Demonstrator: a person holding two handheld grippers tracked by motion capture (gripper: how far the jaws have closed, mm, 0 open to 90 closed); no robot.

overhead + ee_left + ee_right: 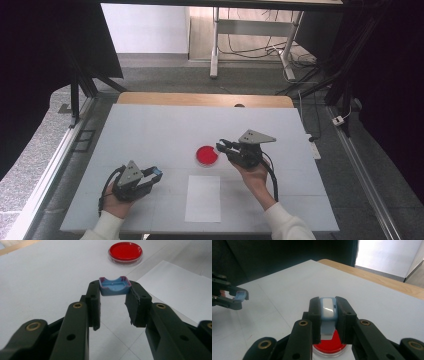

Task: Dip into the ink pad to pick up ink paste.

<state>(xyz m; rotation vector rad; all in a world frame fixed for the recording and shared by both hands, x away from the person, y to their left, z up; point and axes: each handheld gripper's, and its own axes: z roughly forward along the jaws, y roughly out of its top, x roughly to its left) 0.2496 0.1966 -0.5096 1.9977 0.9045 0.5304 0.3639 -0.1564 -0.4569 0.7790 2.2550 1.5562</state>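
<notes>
Red dish (pixel 206 155) sits mid-table beside the white sheet (pixel 203 198), with bare tabletop (pixel 150 130) around it. Right gripper (pixel 327 308), clamped on a pale blue piece (pixel 327 307), hovers over its rim; left gripper (pixel 114 288) pinches a blue cap (pixel 115 286) well apart.

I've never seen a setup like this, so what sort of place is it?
Probably a lab bench rigged for recording hand work: a white table ringed by dark curtains and metal frames, a red-filled petri dish, and a person holding the left gripper and right gripper.
</notes>
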